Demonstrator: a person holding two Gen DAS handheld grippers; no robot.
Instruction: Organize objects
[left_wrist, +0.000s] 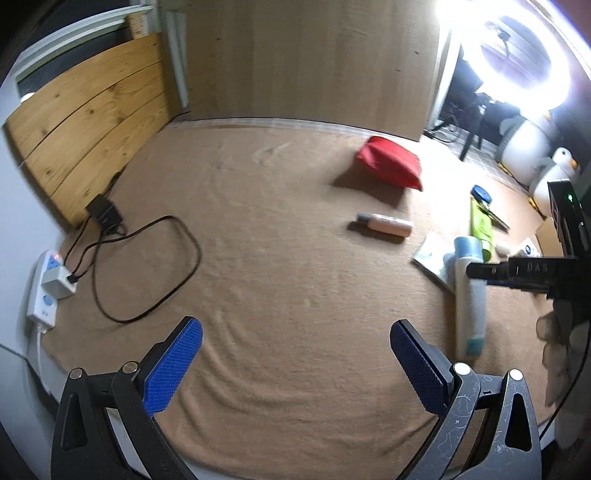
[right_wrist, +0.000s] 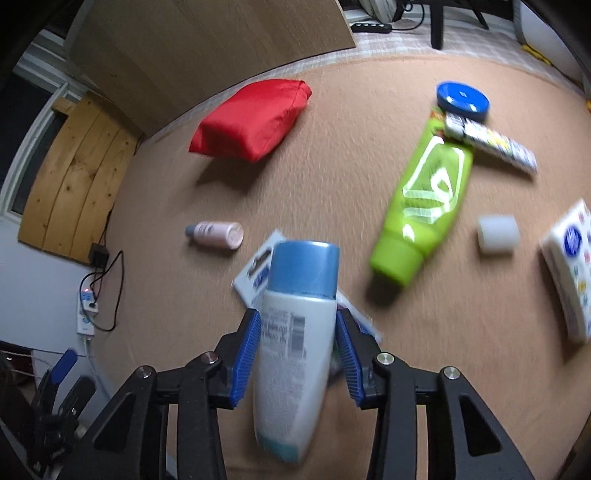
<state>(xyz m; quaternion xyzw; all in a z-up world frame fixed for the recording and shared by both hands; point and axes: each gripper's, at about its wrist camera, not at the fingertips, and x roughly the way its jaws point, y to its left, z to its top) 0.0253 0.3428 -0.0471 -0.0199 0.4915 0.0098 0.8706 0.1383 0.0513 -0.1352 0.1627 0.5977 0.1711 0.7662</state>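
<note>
Left hand-held gripper (left_wrist: 295, 363) open over the tan blanket (left_wrist: 277, 277)
A red pouch (left_wrist: 390, 162), a pink bottle (left_wrist: 386, 224) and a white bottle (left_wrist: 470, 295) lie ahead; power strip (left_wrist: 44, 291) far left.

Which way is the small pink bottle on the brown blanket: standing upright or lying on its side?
Lying on its side. The pink bottle rests lengthwise on the blanket, its grey cap toward the left and its flat base toward the right in the right wrist view.

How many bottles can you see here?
3: a white bottle with a blue cap between the right gripper's pads, a small pink bottle lying left of it, and a green bottle lying to its right. Others could be out of view.
</note>
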